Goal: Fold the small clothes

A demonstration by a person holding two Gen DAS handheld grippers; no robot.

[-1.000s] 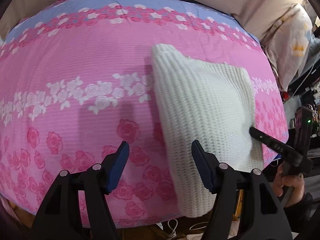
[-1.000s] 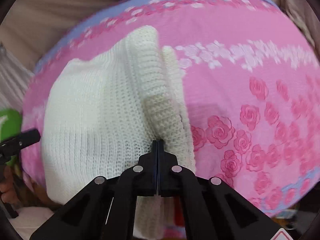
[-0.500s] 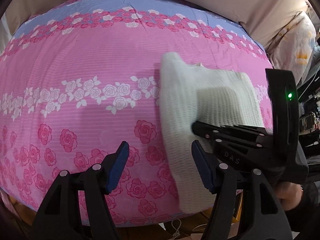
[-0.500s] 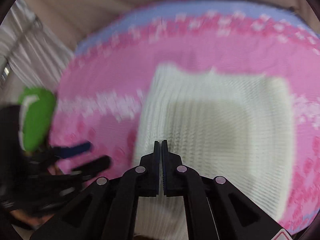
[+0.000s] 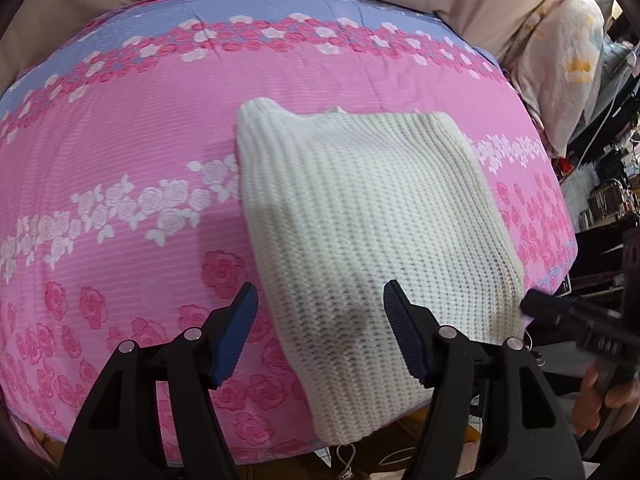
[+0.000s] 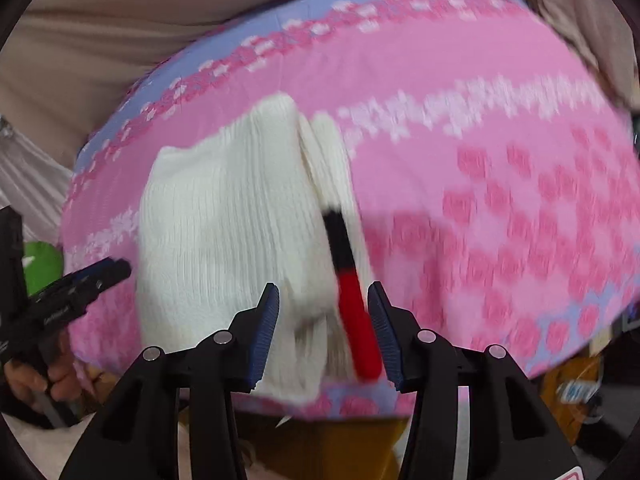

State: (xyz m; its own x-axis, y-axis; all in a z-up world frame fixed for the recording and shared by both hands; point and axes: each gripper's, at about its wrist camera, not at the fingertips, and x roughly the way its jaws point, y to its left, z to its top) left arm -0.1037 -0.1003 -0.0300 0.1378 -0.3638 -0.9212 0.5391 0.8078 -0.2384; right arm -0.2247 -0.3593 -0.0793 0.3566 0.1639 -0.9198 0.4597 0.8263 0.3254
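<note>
Our right gripper (image 6: 323, 300), clamped a moment ago, now has jaws spread wide around the near edge of the white knit sweater (image 5: 360, 220), holding nothing. Our left gripper (image 5: 316, 316) stays wide at the sweater's near left edge. The folded sweater lies on the pink floral bedspread (image 5: 120, 152), with open bedspread to its left.

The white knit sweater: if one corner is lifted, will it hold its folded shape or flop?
The sweater is probably floppy: its near end already droops over the bed edge. The chunky knit looks grippy, not slippery. Lifted by one corner, the layers would likely unfold.
</note>
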